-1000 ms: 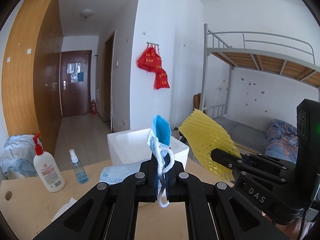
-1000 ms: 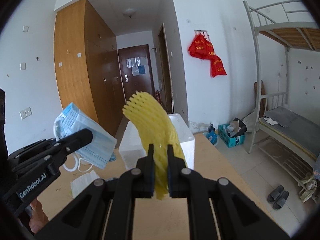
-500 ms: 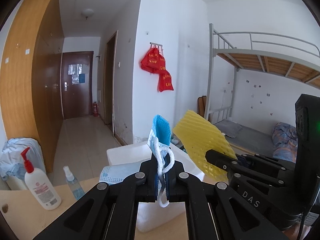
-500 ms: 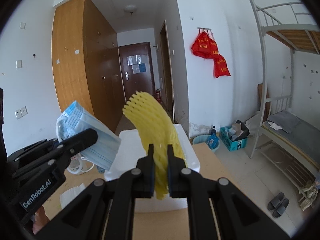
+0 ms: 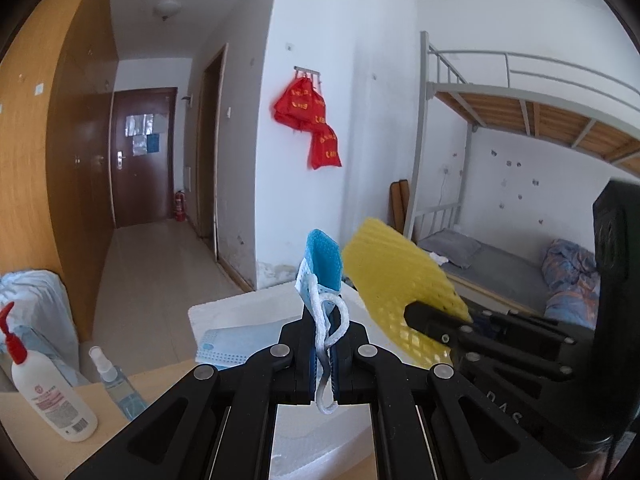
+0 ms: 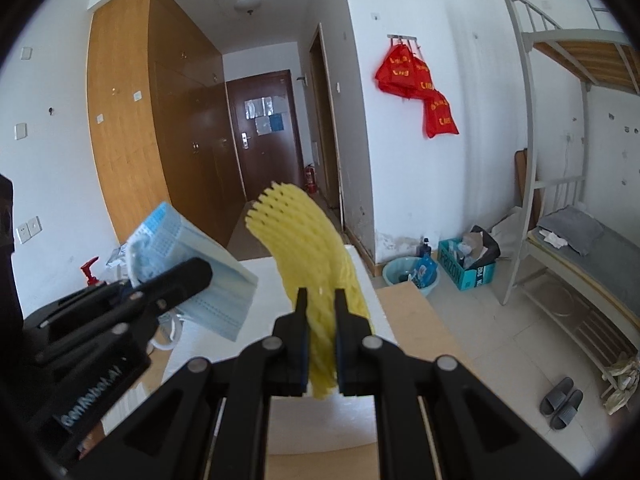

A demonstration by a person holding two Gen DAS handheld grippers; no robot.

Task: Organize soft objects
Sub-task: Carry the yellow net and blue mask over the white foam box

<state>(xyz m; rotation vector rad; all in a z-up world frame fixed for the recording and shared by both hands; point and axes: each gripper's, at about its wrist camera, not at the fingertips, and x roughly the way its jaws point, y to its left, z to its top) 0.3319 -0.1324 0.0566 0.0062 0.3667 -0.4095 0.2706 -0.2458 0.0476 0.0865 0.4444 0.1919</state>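
My left gripper (image 5: 323, 312) is shut on a stack of blue face masks (image 5: 323, 258), seen edge-on with white ear loops hanging down. The right wrist view shows the same masks (image 6: 192, 264) held up at the left. My right gripper (image 6: 320, 300) is shut on a yellow foam net sleeve (image 6: 308, 248), which curves upward; from the left wrist it appears as a yellow sheet (image 5: 396, 280) at the right. Both grippers hang just over the near edge of a white foam box (image 5: 240, 312) (image 6: 256, 344). A blue mask (image 5: 236, 344) lies inside the box.
The box stands on a wooden table (image 5: 160, 380) (image 6: 416, 320). A white pump bottle with a red top (image 5: 44, 392) and a small spray bottle (image 5: 116, 388) stand at the table's left. A bunk bed (image 6: 568, 240) is at the right, with a basin and crate (image 6: 440, 268) on the floor.
Both grippers have moved forward toward the white foam box, which now looks larger and lies partly beneath them. The bottles have slid to the lower left. Both grips are unchanged.
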